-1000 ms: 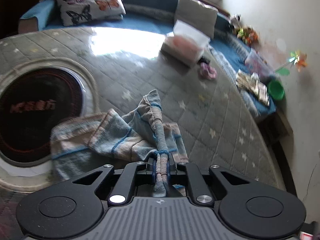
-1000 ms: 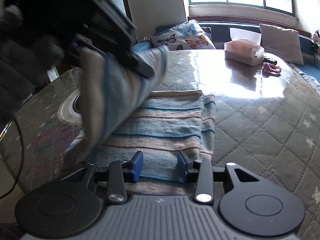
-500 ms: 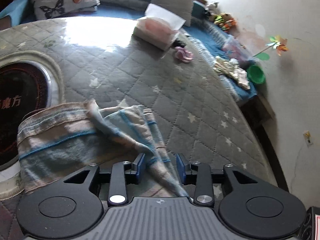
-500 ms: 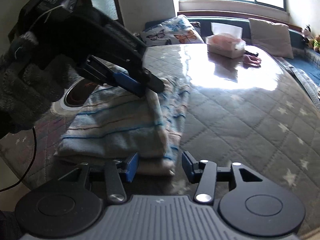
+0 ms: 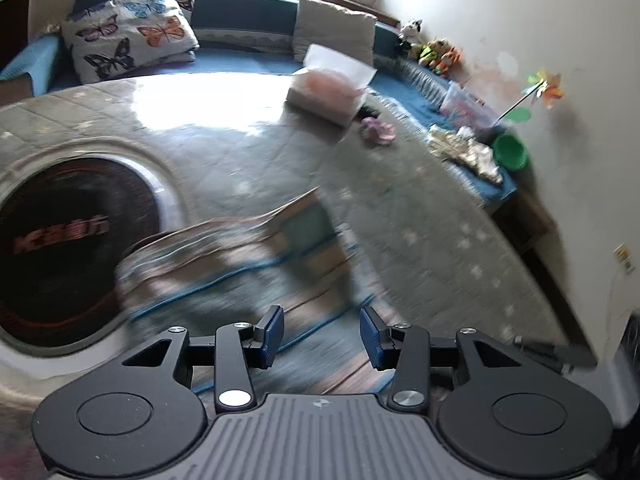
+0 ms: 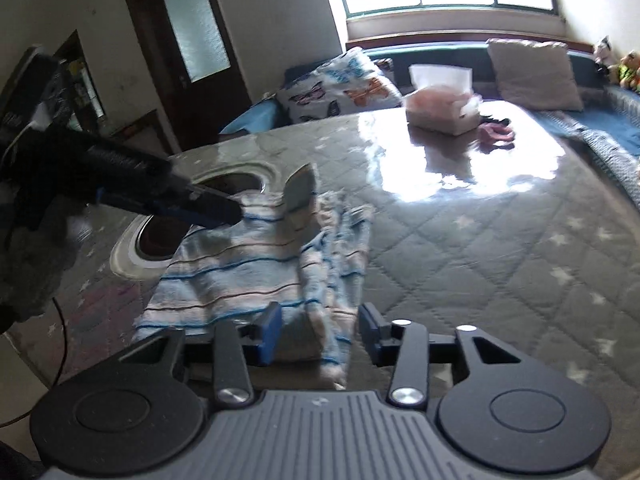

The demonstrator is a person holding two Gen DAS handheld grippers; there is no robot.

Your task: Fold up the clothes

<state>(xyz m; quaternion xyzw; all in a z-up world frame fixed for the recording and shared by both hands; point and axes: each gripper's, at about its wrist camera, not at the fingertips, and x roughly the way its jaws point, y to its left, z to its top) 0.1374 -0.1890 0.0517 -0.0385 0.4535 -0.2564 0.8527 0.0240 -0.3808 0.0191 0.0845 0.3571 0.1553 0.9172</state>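
Observation:
A striped blue and beige cloth [image 6: 248,280] lies folded on the quilted table [image 6: 500,260]. It shows blurred in the left wrist view as the cloth [image 5: 240,264], just ahead of my left gripper [image 5: 322,336]. That gripper is open, its jaws opening, with nothing between the pads. In the right wrist view the left gripper [image 6: 224,210] hovers over the cloth's far edge, held by a gloved hand [image 6: 24,216]. Beside it a flap [image 6: 300,190] of the cloth sticks up. My right gripper [image 6: 320,334] straddles the cloth's near folded edge. Its jaws are closing and the pads do not press the fabric.
A round dark inset [image 5: 60,248] sits in the table left of the cloth. A tissue box [image 6: 440,112] and a small pink item [image 6: 496,136] stand at the far side. Behind is a bench with a butterfly pillow [image 5: 128,36]. At right are a green bowl [image 5: 510,152] and the wall.
My left gripper let go of the cloth it had pinched, opened and drew back. The lifted fold dropped onto the pile. My right gripper's jaws narrowed around the near edge.

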